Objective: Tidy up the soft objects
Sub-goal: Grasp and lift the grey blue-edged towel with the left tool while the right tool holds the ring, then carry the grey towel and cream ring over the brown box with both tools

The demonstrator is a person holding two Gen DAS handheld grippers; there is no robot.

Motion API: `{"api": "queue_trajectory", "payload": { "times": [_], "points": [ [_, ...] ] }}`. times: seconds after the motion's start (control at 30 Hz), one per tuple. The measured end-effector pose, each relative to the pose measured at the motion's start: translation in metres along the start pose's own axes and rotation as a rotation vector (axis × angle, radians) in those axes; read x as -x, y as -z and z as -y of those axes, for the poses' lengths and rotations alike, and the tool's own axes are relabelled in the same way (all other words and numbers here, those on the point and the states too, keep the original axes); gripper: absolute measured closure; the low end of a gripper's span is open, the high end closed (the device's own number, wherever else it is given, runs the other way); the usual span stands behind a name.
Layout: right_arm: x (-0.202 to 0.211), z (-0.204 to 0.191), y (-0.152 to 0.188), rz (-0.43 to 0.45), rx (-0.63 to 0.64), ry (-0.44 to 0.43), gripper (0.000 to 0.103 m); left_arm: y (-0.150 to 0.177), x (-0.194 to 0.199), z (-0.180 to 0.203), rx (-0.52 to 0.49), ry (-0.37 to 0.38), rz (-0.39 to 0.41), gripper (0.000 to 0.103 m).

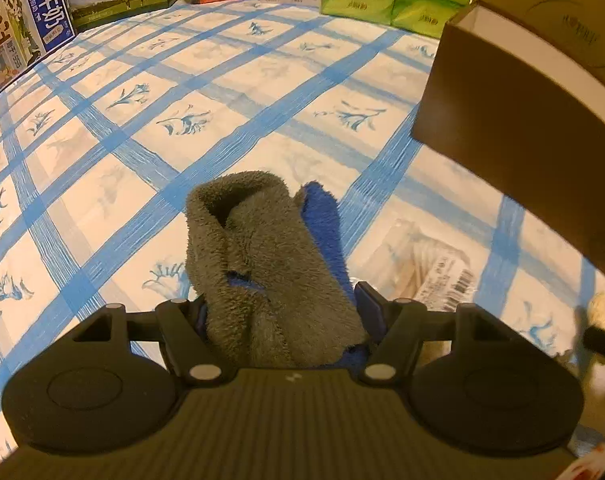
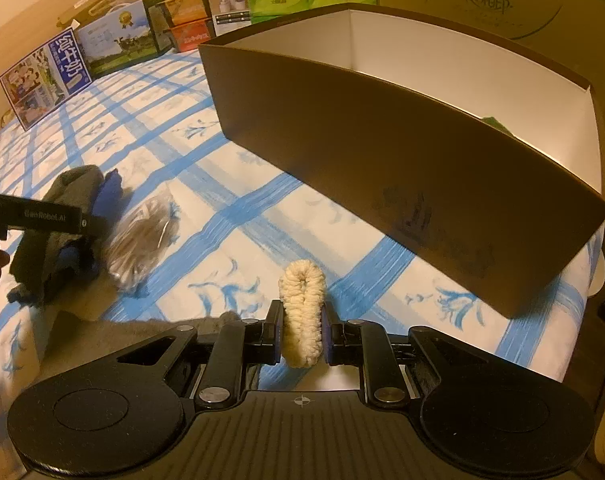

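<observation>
Box (image 2: 382, 152) with green item (image 2: 496, 122) inside

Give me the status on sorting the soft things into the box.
Done: something green shows inside the box; what it is I cannot tell. In hand: the right gripper is clamped on a cream scrunchie; the left gripper has jaws spread around a grey-blue towel. Left: both of those, plus the bagged item on the bed.
</observation>
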State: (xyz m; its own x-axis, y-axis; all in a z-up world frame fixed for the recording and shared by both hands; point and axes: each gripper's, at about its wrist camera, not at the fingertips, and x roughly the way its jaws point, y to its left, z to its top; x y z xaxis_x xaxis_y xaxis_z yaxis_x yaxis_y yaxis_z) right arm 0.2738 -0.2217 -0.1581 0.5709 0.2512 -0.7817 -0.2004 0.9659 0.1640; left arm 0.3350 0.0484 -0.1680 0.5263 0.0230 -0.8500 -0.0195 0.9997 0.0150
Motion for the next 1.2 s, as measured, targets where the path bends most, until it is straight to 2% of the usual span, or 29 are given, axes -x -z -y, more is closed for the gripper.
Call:
{"api": "queue_trajectory", "payload": {
  "times": [0.13, 0.3, 0.57, 0.67, 0.93, 1.2],
  "points": [
    [-0.009, 0.004, -0.008, 0.004, -0.01, 0.0, 0.084, -0.001, -0.007, 0.0, -0.015, -0.019, -0.009, 0.038],
    [-0.017, 0.006, -0.02, 0.021, -0.014, 0.0, 0.084, -0.001, -0.009, -0.002, -0.03, -0.024, -0.007, 0.046],
    [-0.023, 0.005, -0.03, 0.034, -0.016, -0.004, 0.084, -0.003, -0.006, -0.011, -0.033, -0.012, -0.002, 0.068],
    [-0.021, 0.003, -0.031, 0.037, -0.012, -0.006, 0.084, -0.002, -0.002, -0.012, -0.048, -0.01, 0.002, 0.074],
    [-0.007, 0.0, -0.033, 0.062, -0.004, -0.009, 0.084, -0.002, 0.02, -0.017, -0.036, -0.002, 0.015, 0.076],
    [0.018, -0.003, -0.038, 0.115, 0.0, -0.015, 0.084, -0.002, 0.066, -0.018, -0.042, 0.007, 0.072, 0.076]
  ]
}}
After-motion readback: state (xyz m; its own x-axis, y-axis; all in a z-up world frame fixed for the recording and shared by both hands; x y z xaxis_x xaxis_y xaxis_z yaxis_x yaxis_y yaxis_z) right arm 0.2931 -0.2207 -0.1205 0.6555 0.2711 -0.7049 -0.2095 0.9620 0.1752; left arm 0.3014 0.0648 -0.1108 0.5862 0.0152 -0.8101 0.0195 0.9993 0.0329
